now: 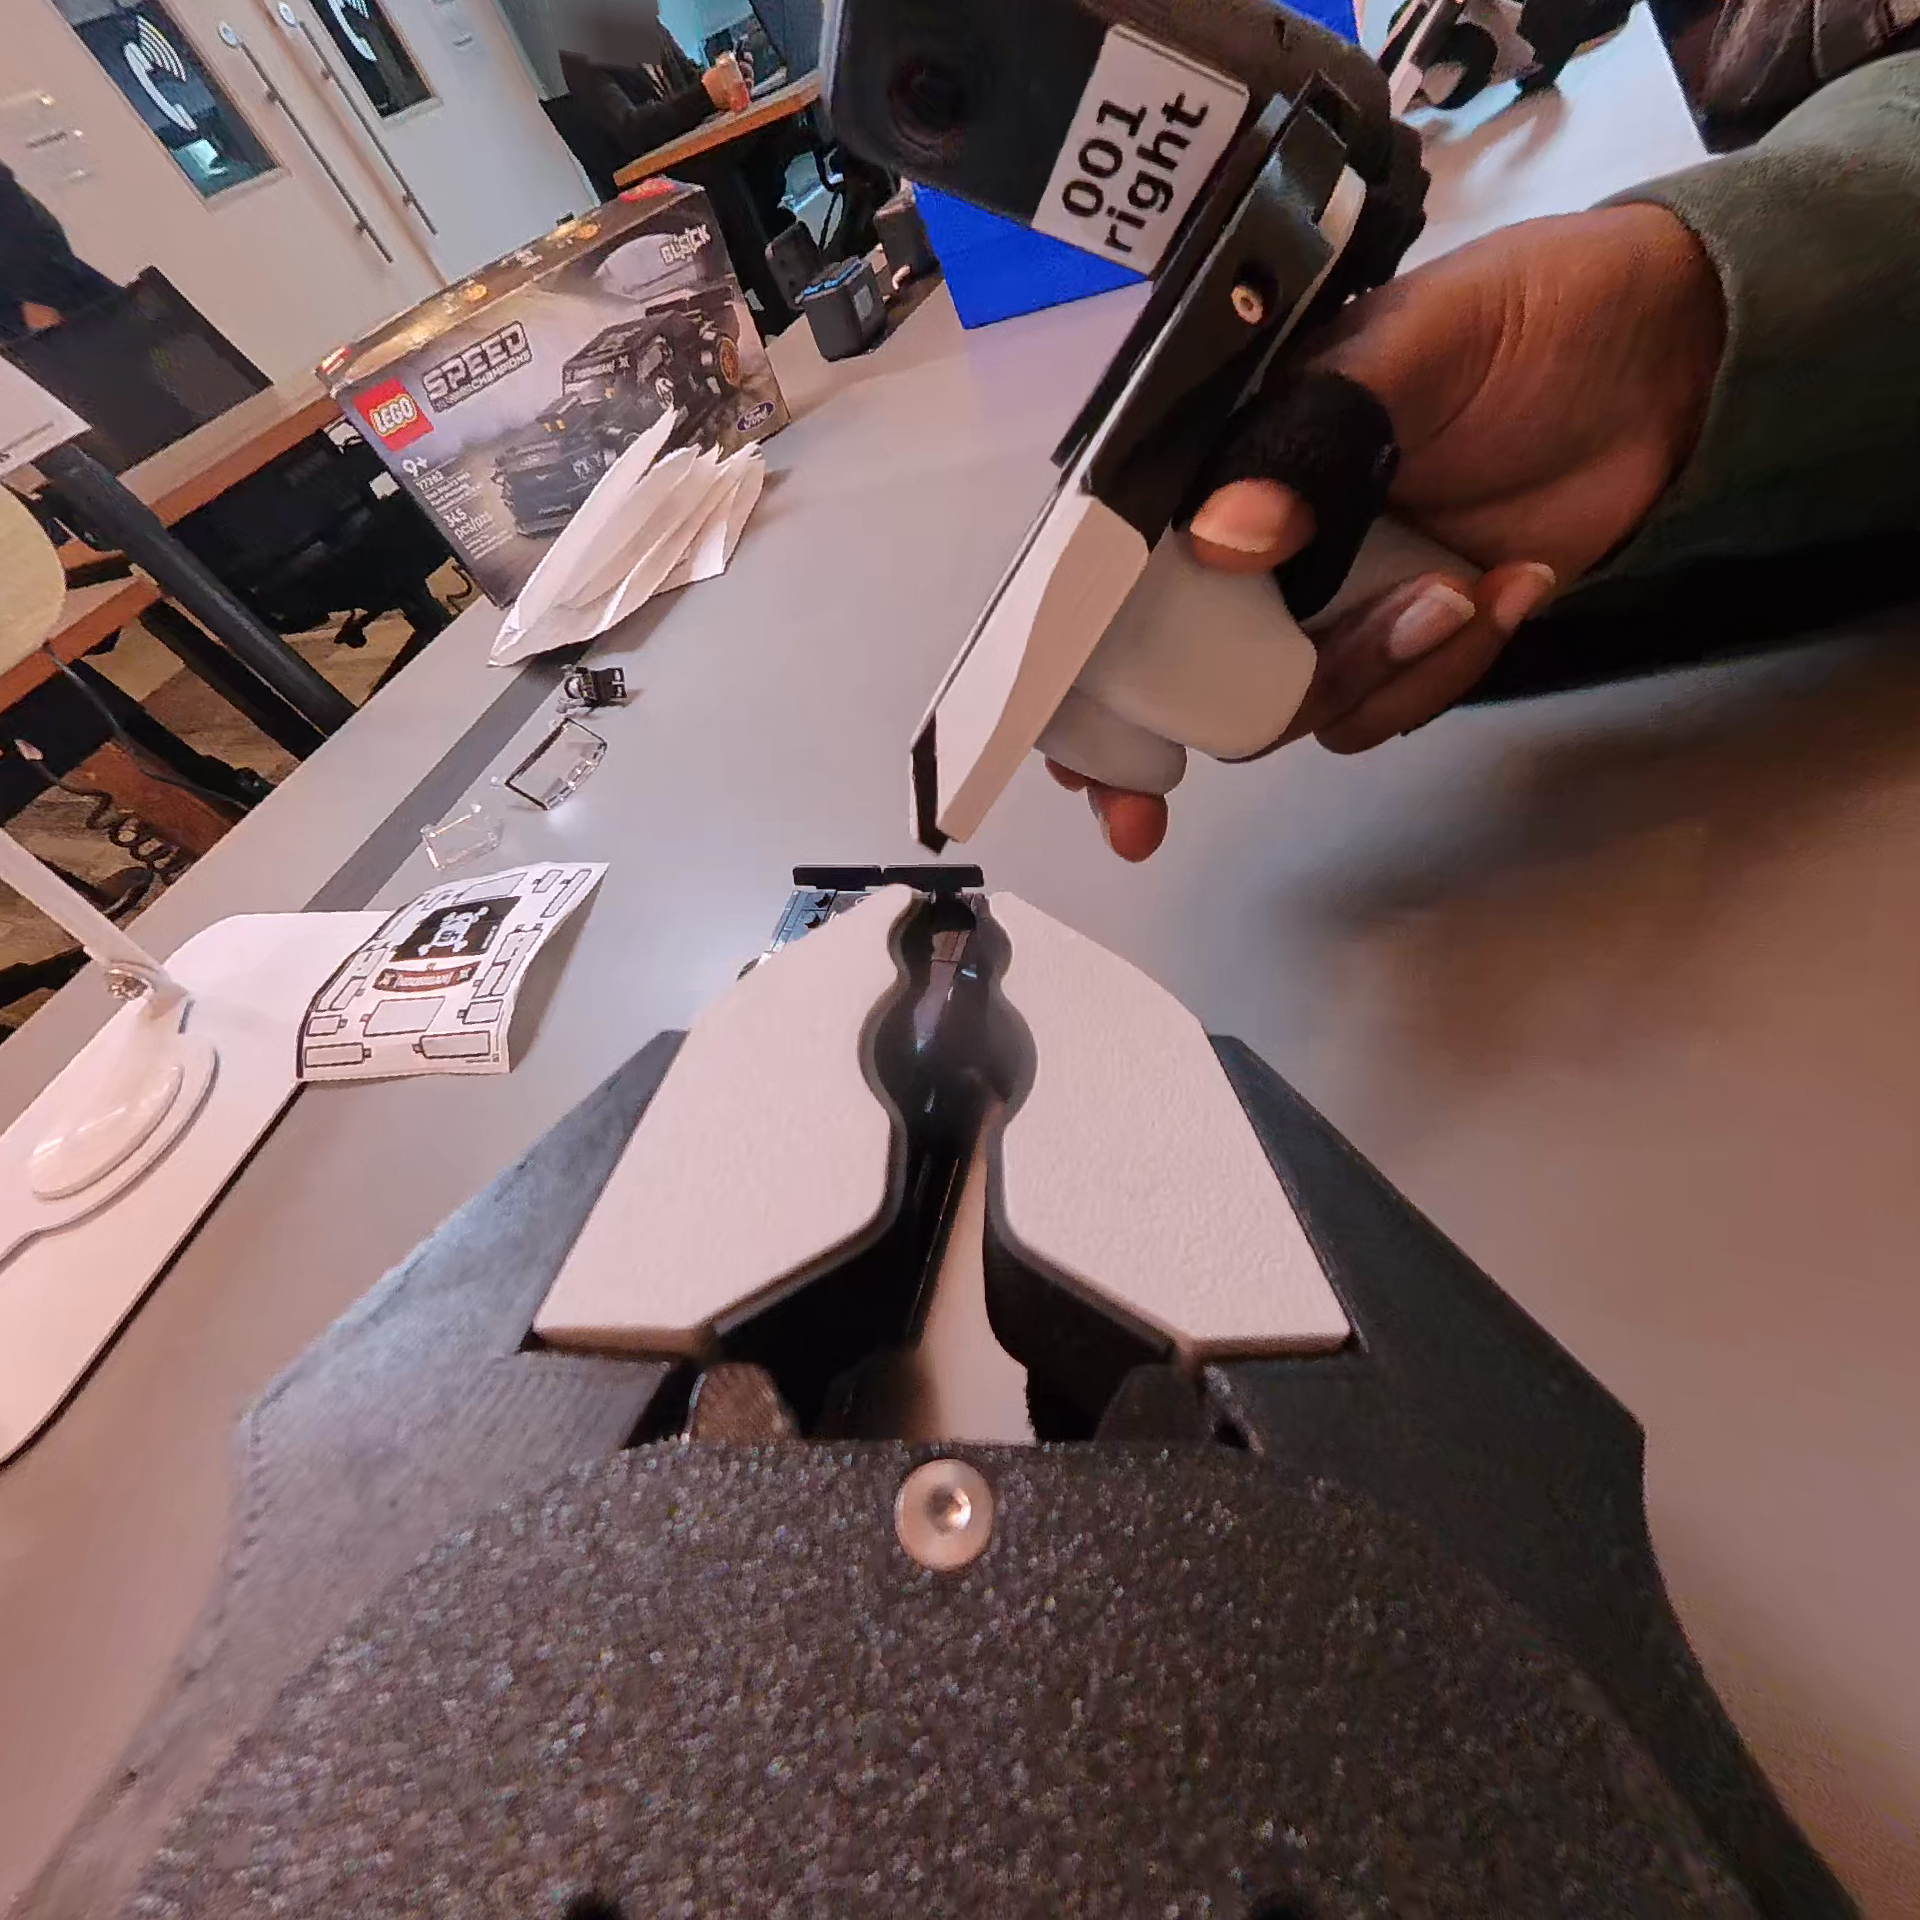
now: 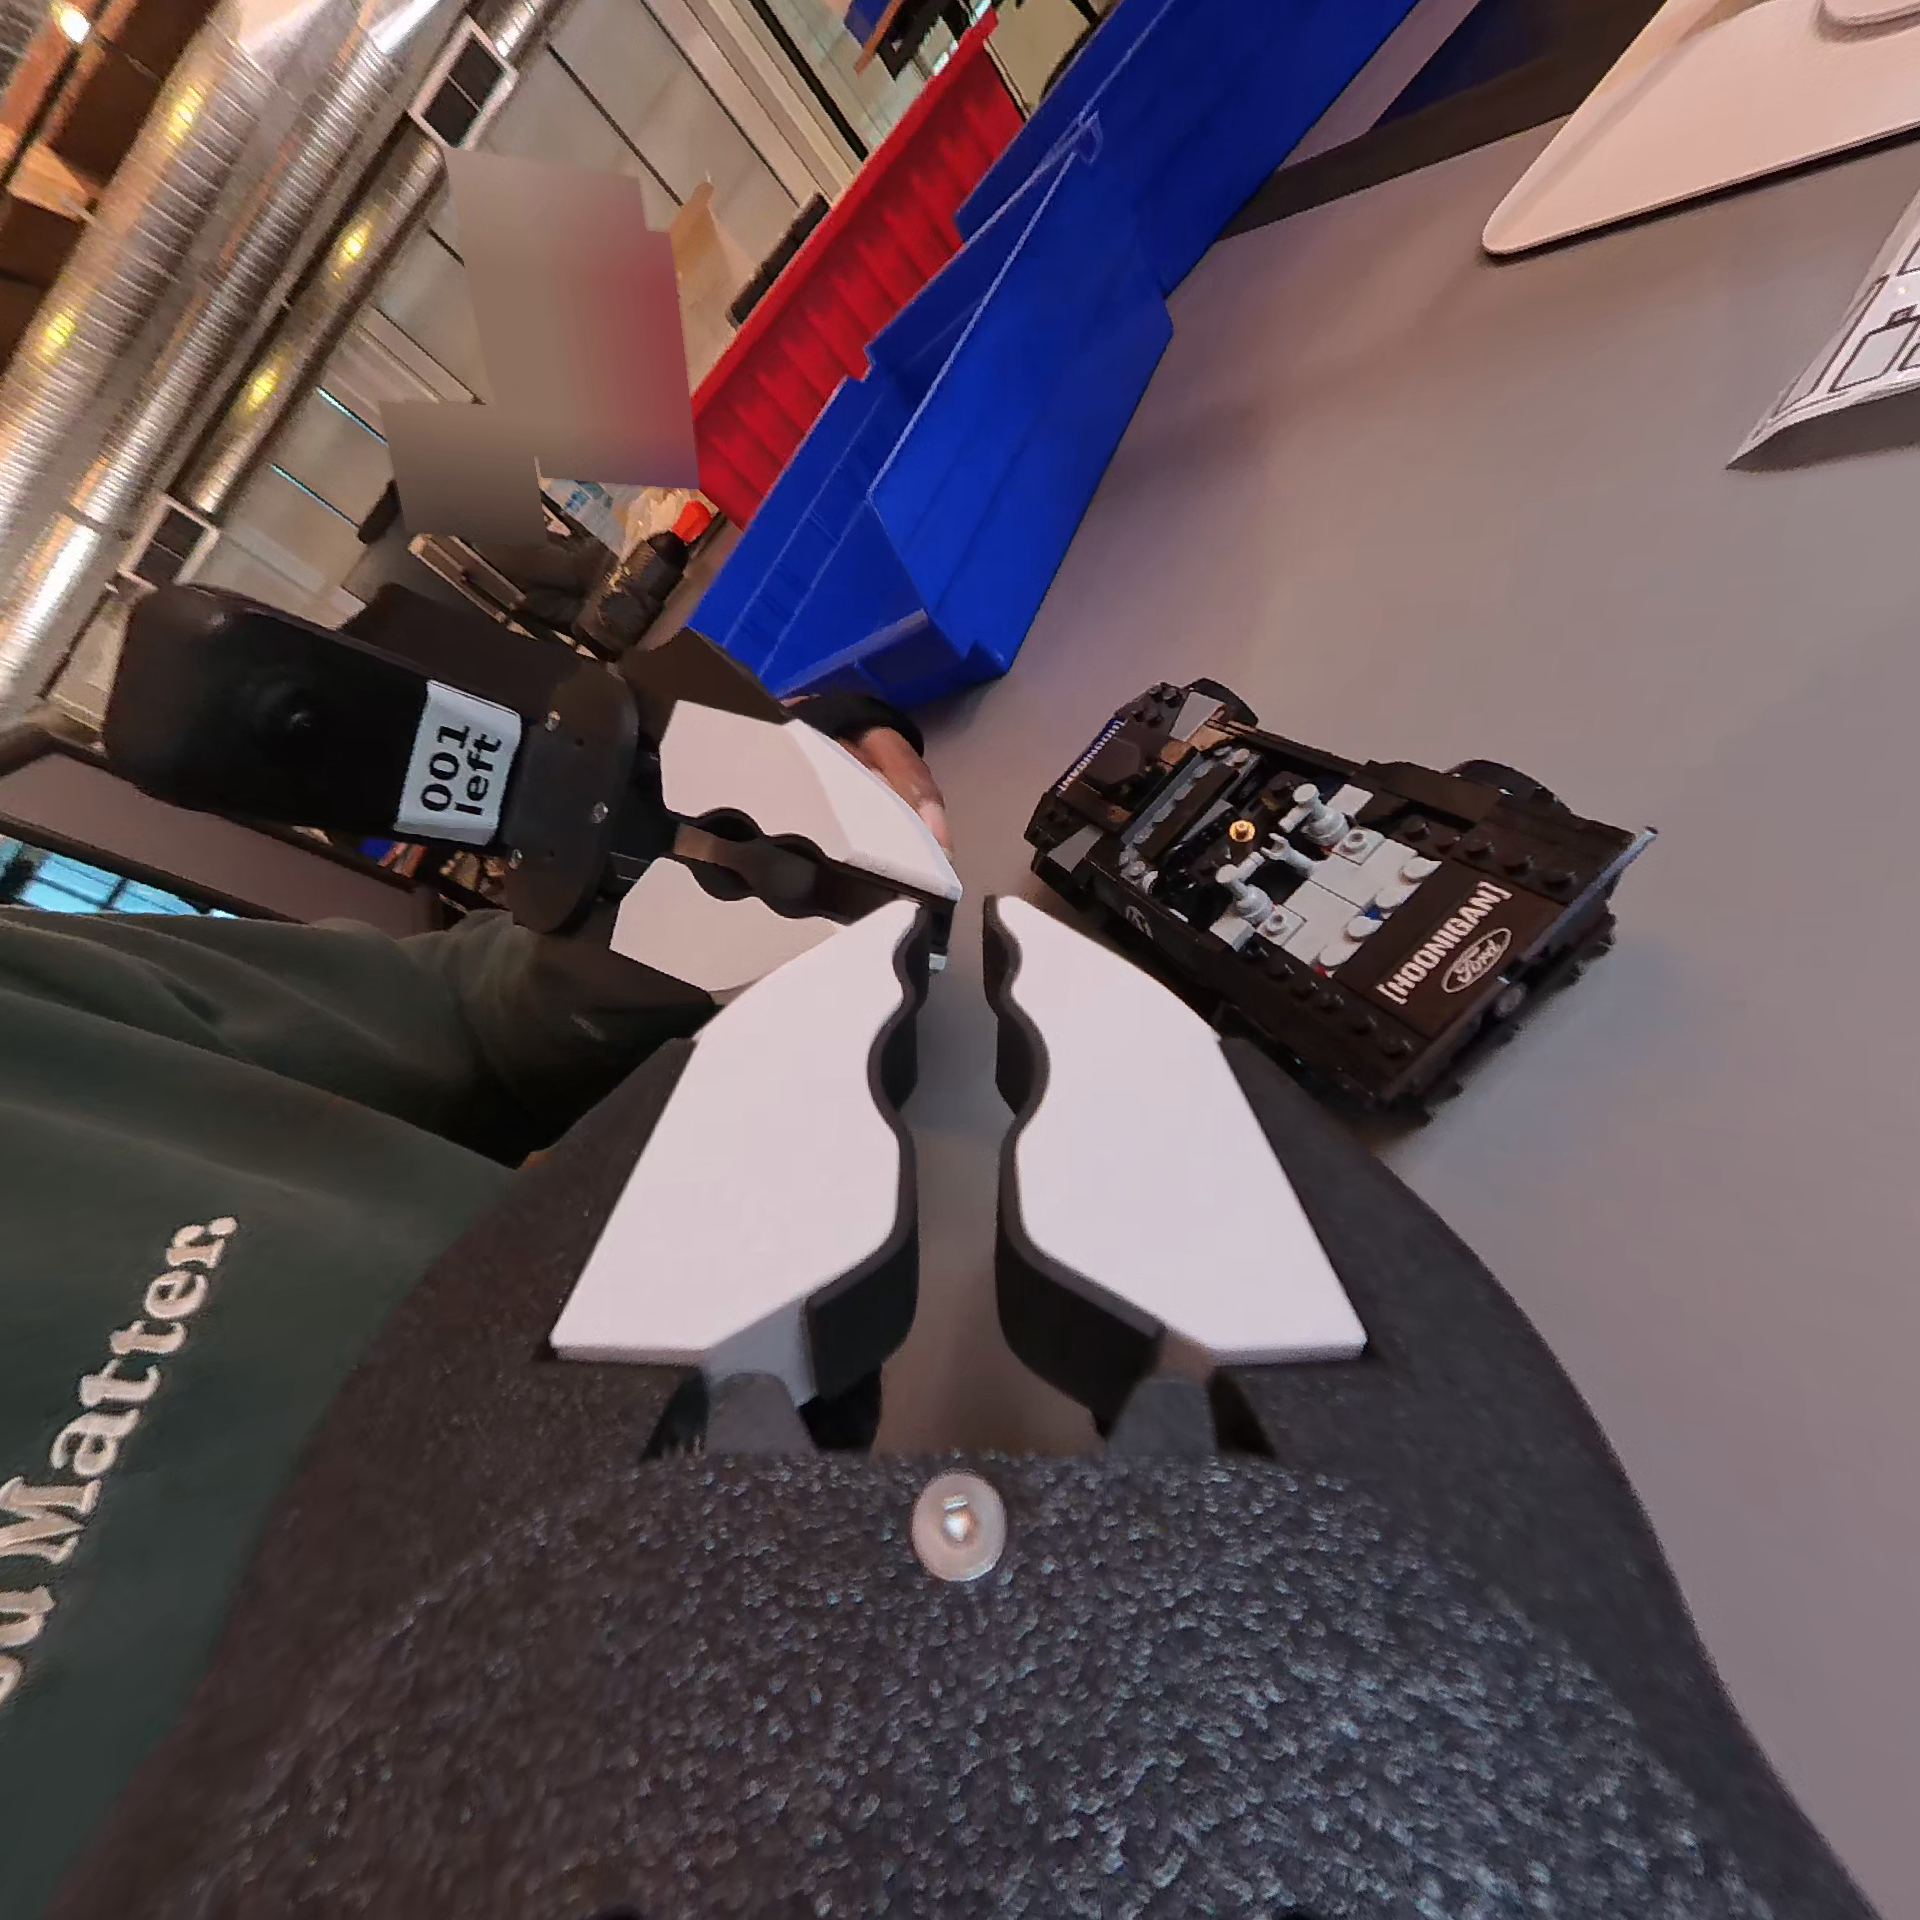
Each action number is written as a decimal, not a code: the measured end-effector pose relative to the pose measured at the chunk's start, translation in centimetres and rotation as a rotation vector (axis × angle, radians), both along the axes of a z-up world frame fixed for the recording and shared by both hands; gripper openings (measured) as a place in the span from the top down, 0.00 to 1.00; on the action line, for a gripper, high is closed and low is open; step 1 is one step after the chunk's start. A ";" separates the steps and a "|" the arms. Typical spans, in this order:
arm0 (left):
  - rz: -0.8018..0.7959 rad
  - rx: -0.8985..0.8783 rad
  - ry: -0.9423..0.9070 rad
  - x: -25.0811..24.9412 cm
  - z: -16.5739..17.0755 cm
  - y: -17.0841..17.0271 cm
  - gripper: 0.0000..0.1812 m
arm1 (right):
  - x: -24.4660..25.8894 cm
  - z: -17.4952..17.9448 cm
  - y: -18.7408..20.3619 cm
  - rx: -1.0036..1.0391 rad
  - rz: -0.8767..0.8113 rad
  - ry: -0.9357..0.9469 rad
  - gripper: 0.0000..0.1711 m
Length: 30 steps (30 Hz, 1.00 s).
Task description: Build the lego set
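We see the black lego car (image 2: pixel 1340 899) lying tilted on the grey table (image 2: pixel 1455 520), its top open, with grey and white studded pieces showing inside. A thin black piece (image 1: pixel 935 875) sits pinched at our left fingers' tips (image 1: pixel 831 997). Two clear pieces (image 1: pixel 556 764) lie apart on the table.

One lego car (image 2: pixel 1340 894), two clear pieces (image 1: pixel 556 764), one sticker sheet (image 1: pixel 447 971).

Open office: rows of desks (image 1: pixel 239 457), glass-panelled doors (image 1: pixel 208 114), exposed ceiling ducts (image 2: pixel 187 312).
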<state>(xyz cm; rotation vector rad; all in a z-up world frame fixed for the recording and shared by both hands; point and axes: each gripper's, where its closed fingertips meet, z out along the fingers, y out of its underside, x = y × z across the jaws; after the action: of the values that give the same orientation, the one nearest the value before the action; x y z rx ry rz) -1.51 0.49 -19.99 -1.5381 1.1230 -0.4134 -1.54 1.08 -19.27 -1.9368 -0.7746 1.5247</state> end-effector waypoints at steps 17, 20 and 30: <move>0.032 0.083 0.191 -0.2 -1.5 0.2 0.95 | -1.0 -1.6 -0.8 -0.007 0.053 -0.131 0.95; 0.040 0.116 0.237 -0.3 -1.7 0.3 0.96 | -1.1 -1.8 -0.7 -0.008 0.054 -0.150 0.95; 0.054 0.197 0.300 -0.5 -1.4 0.3 0.96 | -1.4 -1.9 -0.7 -0.053 0.053 -0.128 0.98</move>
<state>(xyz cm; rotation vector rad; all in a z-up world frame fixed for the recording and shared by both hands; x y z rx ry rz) -2.01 0.75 -21.43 -1.4817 1.3075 -0.0318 -2.91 0.38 -21.13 -2.0847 -0.8534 1.4775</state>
